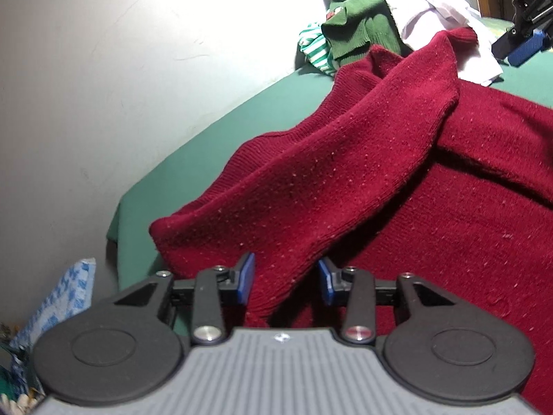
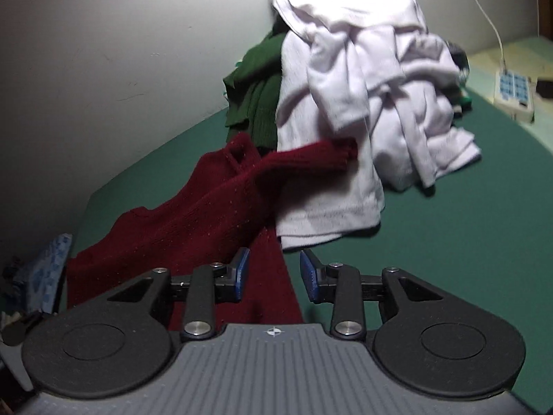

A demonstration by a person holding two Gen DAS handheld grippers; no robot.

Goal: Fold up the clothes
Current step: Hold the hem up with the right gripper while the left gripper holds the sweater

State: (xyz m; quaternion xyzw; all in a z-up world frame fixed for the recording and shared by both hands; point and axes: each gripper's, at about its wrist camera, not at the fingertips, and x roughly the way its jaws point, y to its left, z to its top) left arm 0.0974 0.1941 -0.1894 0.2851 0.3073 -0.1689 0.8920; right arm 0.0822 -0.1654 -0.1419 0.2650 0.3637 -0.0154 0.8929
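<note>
We see the green surface (image 2: 449, 249) lying bare to the right of the red sweater (image 1: 397, 180). Beyond the sweater, the white pile (image 2: 363, 79). Left gripper (image 1: 286, 282) half-open around a sleeve fold; right gripper (image 2: 274, 275) half-open over the hem edge, gripping nothing.

In the right wrist view, bare green desk surface (image 2: 449, 242) lies open at right, while a heaped pile of pale lilac garments (image 2: 363, 79) blocks upper centre.
</note>
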